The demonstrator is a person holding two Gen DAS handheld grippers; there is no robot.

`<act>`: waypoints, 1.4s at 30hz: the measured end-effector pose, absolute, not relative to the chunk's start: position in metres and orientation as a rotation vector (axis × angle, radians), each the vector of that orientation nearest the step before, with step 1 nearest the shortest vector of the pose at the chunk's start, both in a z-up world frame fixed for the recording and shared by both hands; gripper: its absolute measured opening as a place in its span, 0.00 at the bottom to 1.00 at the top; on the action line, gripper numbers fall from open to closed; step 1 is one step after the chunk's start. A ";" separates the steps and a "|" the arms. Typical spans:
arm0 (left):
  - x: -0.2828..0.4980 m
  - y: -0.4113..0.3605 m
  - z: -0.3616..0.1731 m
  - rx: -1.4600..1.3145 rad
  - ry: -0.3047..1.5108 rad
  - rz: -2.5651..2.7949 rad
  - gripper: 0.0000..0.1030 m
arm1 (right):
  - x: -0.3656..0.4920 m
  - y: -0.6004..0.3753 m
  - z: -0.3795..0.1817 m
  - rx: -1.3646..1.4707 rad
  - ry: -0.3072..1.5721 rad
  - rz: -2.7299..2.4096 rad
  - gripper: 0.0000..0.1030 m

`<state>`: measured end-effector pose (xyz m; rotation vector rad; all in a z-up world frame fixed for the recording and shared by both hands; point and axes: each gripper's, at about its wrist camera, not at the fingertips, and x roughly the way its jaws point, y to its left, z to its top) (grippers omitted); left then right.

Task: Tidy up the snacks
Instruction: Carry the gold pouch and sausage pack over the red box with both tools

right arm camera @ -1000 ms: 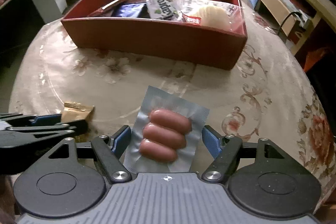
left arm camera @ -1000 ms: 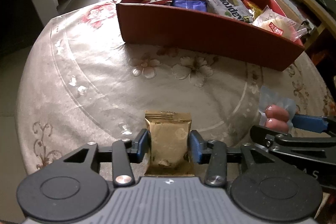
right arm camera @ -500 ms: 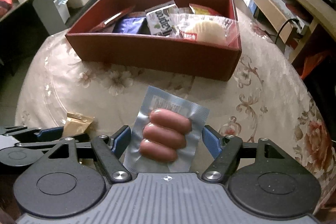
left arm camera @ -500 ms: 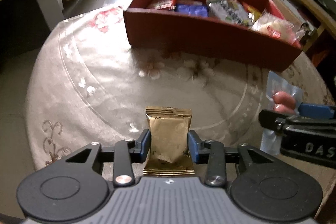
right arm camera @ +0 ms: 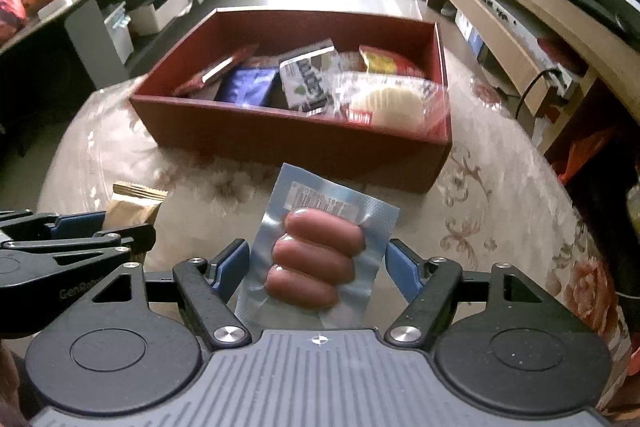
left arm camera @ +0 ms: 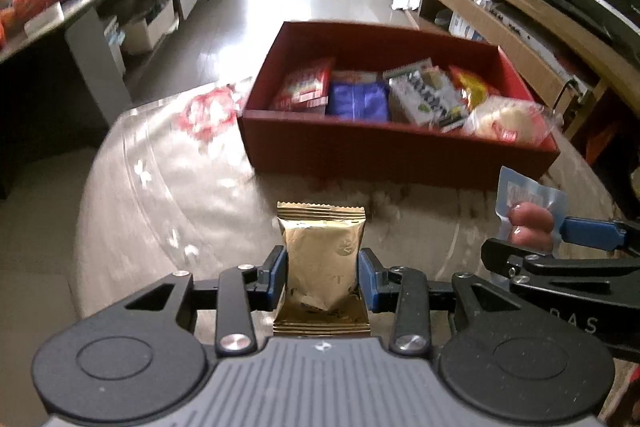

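Note:
My left gripper (left arm camera: 322,277) is shut on a gold snack packet (left arm camera: 322,263) and holds it above the round table. My right gripper (right arm camera: 318,267) is shut on a clear sausage pack (right arm camera: 316,255) with three sausages, also lifted; this pack shows at the right of the left wrist view (left arm camera: 530,215). The gold packet shows at the left of the right wrist view (right arm camera: 134,205). A red box (left arm camera: 396,151) stands ahead on the table, holding several snack packs. It shows in the right wrist view too (right arm camera: 288,139).
The round table has a floral cloth (right arm camera: 500,219) under a clear cover. Beyond it are a tiled floor, a grey counter (left arm camera: 100,11) with goods at the left and a long wooden shelf unit (left arm camera: 500,7) at the right.
Both grippers have risen with their packs, so the box's inside shows more from above. The grips have not changed.

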<state>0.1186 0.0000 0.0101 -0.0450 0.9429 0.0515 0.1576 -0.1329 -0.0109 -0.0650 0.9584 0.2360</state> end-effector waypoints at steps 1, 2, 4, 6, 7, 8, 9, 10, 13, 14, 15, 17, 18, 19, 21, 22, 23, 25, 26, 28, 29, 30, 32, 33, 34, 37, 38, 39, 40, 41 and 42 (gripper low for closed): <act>0.121 0.000 0.013 -0.043 0.935 0.050 0.41 | 0.159 -0.133 -0.008 -0.059 0.950 0.236 0.77; 0.124 0.000 0.016 -0.042 0.927 0.048 0.41 | 0.160 -0.133 -0.006 -0.052 0.941 0.236 0.77; 0.130 -0.001 0.021 -0.034 0.912 0.045 0.41 | 0.162 -0.135 -0.002 -0.045 0.928 0.234 0.77; 0.137 -0.001 0.026 -0.038 0.903 0.041 0.41 | 0.167 -0.135 0.003 -0.046 0.913 0.228 0.77; 0.140 -0.002 0.028 -0.038 0.898 0.039 0.41 | 0.169 -0.135 0.005 -0.044 0.903 0.226 0.77; 0.144 -0.004 0.031 -0.035 0.891 0.038 0.41 | 0.172 -0.136 0.009 -0.038 0.891 0.225 0.77; 0.147 -0.005 0.033 -0.032 0.885 0.036 0.41 | 0.175 -0.137 0.011 -0.032 0.882 0.225 0.77; 0.150 -0.006 0.034 -0.029 0.880 0.033 0.41 | 0.177 -0.137 0.014 -0.024 0.874 0.225 0.77; 0.159 -0.008 0.040 -0.025 0.864 0.030 0.41 | 0.184 -0.140 0.018 -0.010 0.861 0.219 0.77; 0.163 -0.008 0.041 -0.025 0.860 0.029 0.41 | 0.187 -0.141 0.018 -0.008 0.859 0.216 0.77; 0.166 -0.009 0.043 -0.027 0.857 0.027 0.41 | 0.189 -0.141 0.018 -0.007 0.858 0.213 0.77; 0.172 -0.010 0.044 -0.029 0.852 0.022 0.41 | 0.195 -0.142 0.019 0.000 0.857 0.209 0.77; 0.175 -0.011 0.045 -0.030 0.849 0.024 0.41 | 0.197 -0.143 0.019 0.004 0.857 0.208 0.77; 0.177 -0.011 0.045 -0.032 0.848 0.024 0.41 | 0.199 -0.143 0.019 0.006 0.856 0.207 0.77; 0.184 -0.012 0.046 -0.040 0.849 0.022 0.41 | 0.202 -0.143 0.021 0.004 0.849 0.199 0.77; 0.186 -0.012 0.046 -0.038 0.847 0.021 0.41 | 0.205 -0.143 0.021 0.005 0.848 0.197 0.77; 0.190 -0.013 0.047 -0.036 0.845 0.021 0.41 | 0.208 -0.143 0.022 0.008 0.847 0.195 0.77; 0.195 -0.015 0.048 -0.033 0.843 0.021 0.41 | 0.212 -0.144 0.023 0.010 0.845 0.190 0.77; 0.199 -0.015 0.048 -0.034 0.842 0.022 0.41 | 0.215 -0.145 0.023 0.012 0.845 0.187 0.77; 0.205 -0.016 0.049 -0.036 0.839 0.023 0.41 | 0.220 -0.146 0.024 0.016 0.844 0.183 0.77; 0.208 -0.017 0.049 -0.036 0.838 0.023 0.41 | 0.223 -0.146 0.024 0.018 0.843 0.181 0.77; 0.211 -0.017 0.049 -0.033 0.838 0.023 0.41 | 0.225 -0.147 0.024 0.019 0.842 0.180 0.77; 0.217 -0.019 0.049 -0.027 0.840 0.024 0.41 | 0.230 -0.148 0.025 0.020 0.844 0.177 0.77; 0.219 -0.020 0.049 -0.024 0.841 0.025 0.41 | 0.232 -0.148 0.024 0.019 0.847 0.176 0.77; 0.223 -0.021 0.048 -0.019 0.843 0.025 0.41 | 0.234 -0.148 0.024 0.017 0.850 0.176 0.77; 0.232 -0.024 0.048 -0.014 0.845 0.029 0.41 | 0.243 -0.149 0.023 0.011 0.863 0.170 0.77; 0.236 -0.025 0.048 -0.011 0.845 0.030 0.41 | 0.246 -0.149 0.022 0.013 0.866 0.169 0.77; 0.239 -0.025 0.048 -0.012 0.845 0.031 0.41 | 0.249 -0.151 0.022 0.016 0.868 0.168 0.77; 0.242 -0.025 0.048 -0.012 0.846 0.032 0.41 | 0.252 -0.151 0.022 0.018 0.871 0.166 0.77; 0.245 -0.026 0.048 -0.010 0.846 0.032 0.41 | 0.255 -0.151 0.022 0.019 0.872 0.164 0.77; 0.249 -0.027 0.048 -0.008 0.846 0.033 0.41 | 0.257 -0.151 0.023 0.020 0.871 0.163 0.77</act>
